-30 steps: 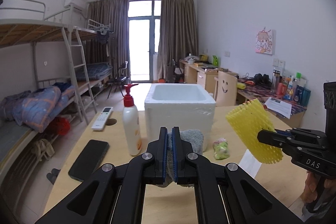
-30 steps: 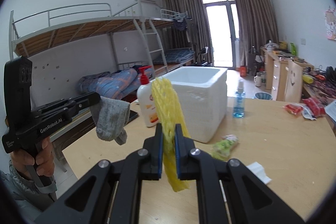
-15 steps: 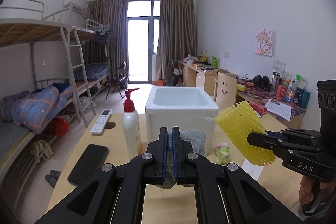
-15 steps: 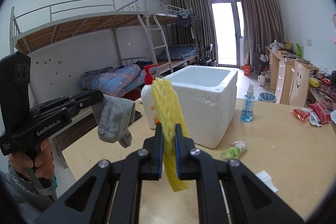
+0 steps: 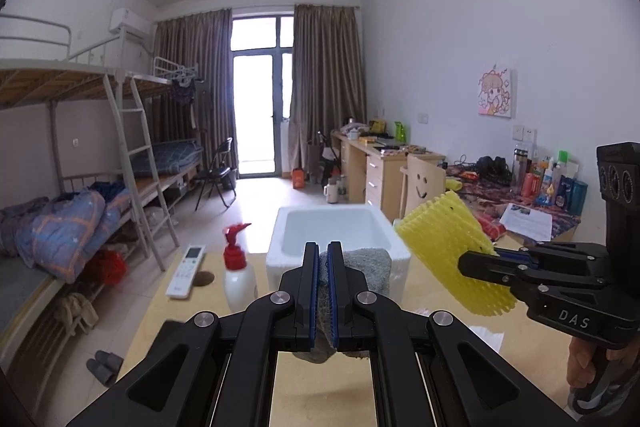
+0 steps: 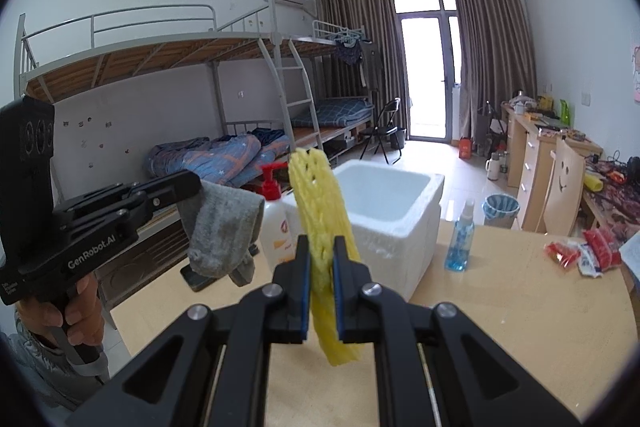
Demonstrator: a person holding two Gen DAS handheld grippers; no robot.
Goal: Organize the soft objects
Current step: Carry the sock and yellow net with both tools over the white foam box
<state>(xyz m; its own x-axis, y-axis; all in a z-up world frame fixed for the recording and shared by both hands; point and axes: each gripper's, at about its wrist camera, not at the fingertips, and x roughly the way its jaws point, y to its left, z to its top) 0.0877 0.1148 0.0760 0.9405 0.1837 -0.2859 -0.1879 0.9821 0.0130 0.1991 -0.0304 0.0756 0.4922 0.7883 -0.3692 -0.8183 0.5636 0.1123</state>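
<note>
Gray sock (image 5: 366, 265) in clamped left hand-held gripper (image 5: 323, 291)

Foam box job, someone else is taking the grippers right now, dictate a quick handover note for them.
Left gripper: shut on the grey sock, held in the air.
Right gripper: shut on the yellow foam net, also in the air.
White foam box: on the table, just ahead of both grippers; what shows of its inside looks empty.
Done: both soft items picked up.
Left: probably drop each into the box. The pump bottle and spray bottle stand close to it, so take care.
</note>
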